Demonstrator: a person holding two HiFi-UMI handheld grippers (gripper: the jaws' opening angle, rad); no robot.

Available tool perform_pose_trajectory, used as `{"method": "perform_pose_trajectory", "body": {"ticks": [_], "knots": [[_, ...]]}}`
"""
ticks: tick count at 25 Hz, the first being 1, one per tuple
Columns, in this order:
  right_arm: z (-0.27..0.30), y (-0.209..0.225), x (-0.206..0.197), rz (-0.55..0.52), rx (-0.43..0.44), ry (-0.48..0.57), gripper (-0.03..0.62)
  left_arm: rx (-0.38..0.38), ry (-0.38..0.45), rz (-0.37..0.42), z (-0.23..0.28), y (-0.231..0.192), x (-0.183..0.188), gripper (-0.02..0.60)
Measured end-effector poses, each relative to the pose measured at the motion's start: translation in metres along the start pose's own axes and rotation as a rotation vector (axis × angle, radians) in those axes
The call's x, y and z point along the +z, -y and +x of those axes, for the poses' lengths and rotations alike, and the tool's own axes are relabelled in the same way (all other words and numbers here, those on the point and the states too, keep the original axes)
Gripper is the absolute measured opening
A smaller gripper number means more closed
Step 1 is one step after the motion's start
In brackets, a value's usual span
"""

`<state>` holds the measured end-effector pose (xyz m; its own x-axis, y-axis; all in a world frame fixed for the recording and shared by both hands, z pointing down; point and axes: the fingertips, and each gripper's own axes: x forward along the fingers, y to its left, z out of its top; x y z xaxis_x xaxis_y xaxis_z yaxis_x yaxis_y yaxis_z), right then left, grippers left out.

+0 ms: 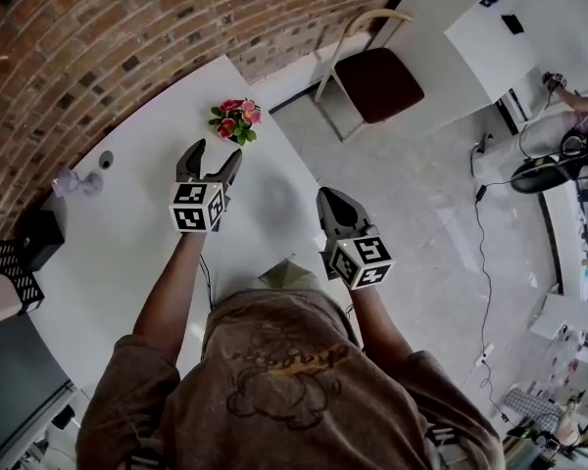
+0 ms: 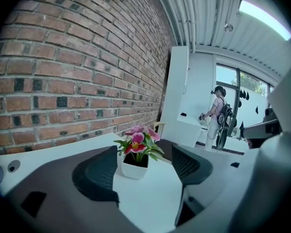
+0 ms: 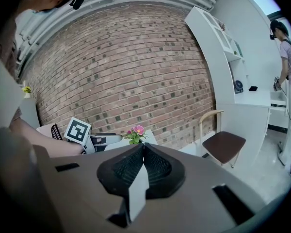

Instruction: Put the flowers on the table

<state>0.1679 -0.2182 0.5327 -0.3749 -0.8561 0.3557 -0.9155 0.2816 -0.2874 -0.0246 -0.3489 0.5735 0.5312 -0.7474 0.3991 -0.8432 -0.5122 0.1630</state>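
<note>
The left gripper [image 1: 212, 161] has its 2 jaws spread wide with nothing between them. In the left gripper view the dark ribbed pads [image 2: 98, 174] stand to either side of bare white tabletop. Just ahead of the tips, apart from both, sits the potted flowers [image 2: 137, 149]: pink and red blooms with green leaves in a small white square pot. The pot stands upright on the white table [image 1: 137, 233], near the far edge by the brick wall [image 1: 98, 37].

The right gripper [image 1: 330, 202] has its 2 jaws pressed together, holding nothing. It hangs to the right of the left one, over the table's right-hand edge. In its own view the closed tips [image 3: 143, 146] line up below the flowers, which stand well beyond them.

Farther left on the table lie a small lilac object [image 1: 74, 180] and a round grey one [image 1: 106, 160], with a black mesh organiser [image 1: 5, 262] at the left end. A chair with a dark red seat [image 1: 377, 82] stands on the floor beyond the table. A person with a backpack [image 2: 217, 114] stands at a white counter in the background.
</note>
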Motion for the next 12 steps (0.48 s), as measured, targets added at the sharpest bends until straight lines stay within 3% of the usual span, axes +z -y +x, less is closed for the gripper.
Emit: {"method": "perform_pose_trajectory", "body": {"ticks": [12], "knots": [[-0.006,-0.003,0.022,-0.044,0.038,0.047,0.005,-0.043,0.092,-0.059,-0.065,0.040,0.042,0.351]]}}
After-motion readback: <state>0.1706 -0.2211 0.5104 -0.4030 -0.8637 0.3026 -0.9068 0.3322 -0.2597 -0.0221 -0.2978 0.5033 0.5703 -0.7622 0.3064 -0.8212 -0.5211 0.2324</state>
